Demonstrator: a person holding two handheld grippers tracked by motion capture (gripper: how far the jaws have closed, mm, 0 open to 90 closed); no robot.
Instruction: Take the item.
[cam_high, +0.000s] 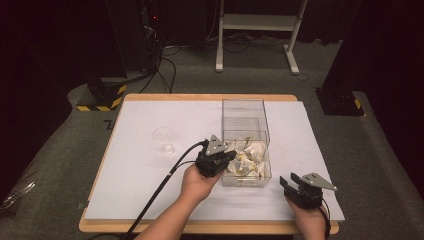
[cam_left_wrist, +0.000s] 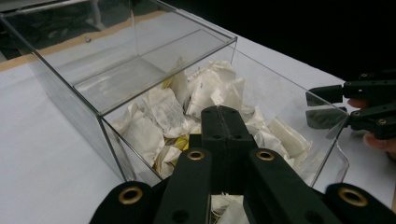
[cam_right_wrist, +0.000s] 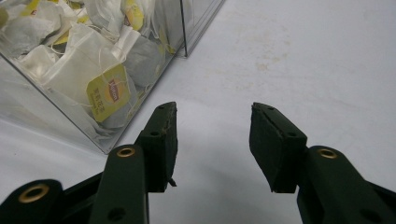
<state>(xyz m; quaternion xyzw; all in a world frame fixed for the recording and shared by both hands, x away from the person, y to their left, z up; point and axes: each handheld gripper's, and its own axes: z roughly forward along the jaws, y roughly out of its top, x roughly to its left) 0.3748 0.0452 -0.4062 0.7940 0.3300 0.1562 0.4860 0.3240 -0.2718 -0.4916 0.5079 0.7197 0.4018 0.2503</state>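
The fingers (cam_left_wrist: 224, 135) of the left gripper (cam_high: 216, 159) are pressed fully together above the pile of tea bags (cam_left_wrist: 163, 116), and whether a bag or a thin string is caught between them I cannot tell, because the tips hide what is under them. The tea bags lie in the near part of the clear box (cam_high: 245, 107), which stands right of the middle of the worktop (cam_high: 150, 200). If the fingers closed on only a corner of paper or a string, the bag could slip out when it is lifted, or pull a second bag with it, since the strings and the yellow tag (cam_right_wrist: 106, 95) lie tangled together. The box is light and its walls are thin, so a gripper that touches the near wall may push or tip it. The fingers (cam_right_wrist: 161, 140) of the right gripper (cam_high: 300, 187) stand apart with nothing between them, low over the worktop just right of the box; they do not hold the box steady. A small clear cup (cam_high: 164, 140) stands left of the box, and a swinging bag could miss it.
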